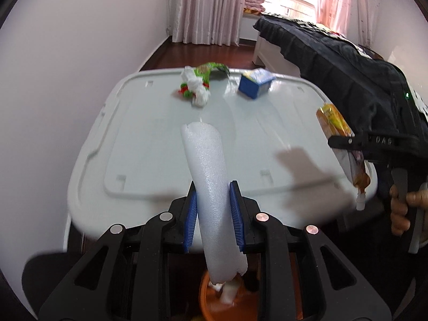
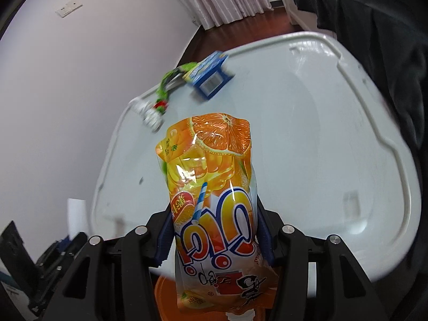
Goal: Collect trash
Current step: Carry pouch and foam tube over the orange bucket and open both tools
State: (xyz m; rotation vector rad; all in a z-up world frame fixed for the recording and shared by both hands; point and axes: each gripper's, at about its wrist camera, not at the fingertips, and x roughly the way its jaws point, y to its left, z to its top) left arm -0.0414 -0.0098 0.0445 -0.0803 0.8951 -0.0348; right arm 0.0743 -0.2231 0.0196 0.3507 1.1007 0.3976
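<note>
Two pieces of trash are held and three more lie on the worktop. The left gripper [image 1: 213,211] has its jaws clenched on a white foam tube [image 1: 211,187], which stands between the blue ribbed pads [image 1: 190,216]; one end reaches far forward of the jaws over the worktop, the other hangs behind and below them, above an orange round bin [image 1: 207,294] that sits under the gripper. The right gripper [image 2: 215,230] has its jaws clenched on one orange juice pouch printed with an orange slice [image 2: 211,187]; its sealed end sticks out ahead of the jaws and its white spout end hangs behind and below them, with an orange surface underneath.

Well ahead of both pairs of jaws, near the far edge of the pale grey plastic lid serving as worktop [image 1: 149,144], lie one crumpled white tissue with red and green bits [image 1: 196,88], one green crinkled wrapper [image 1: 211,69] touching it, and one small blue cardboard box [image 1: 254,83] just beside them to the right in the left wrist view.

In that same view the right gripper and the person's hand [image 1: 401,208] appear at the right edge, beyond the worktop's rim. Past the worktop stand a bed with a dark quilt [image 1: 334,53], pink curtains [image 1: 208,5], and a white wall [image 2: 80,67] carrying one socket plate [image 2: 69,9].
</note>
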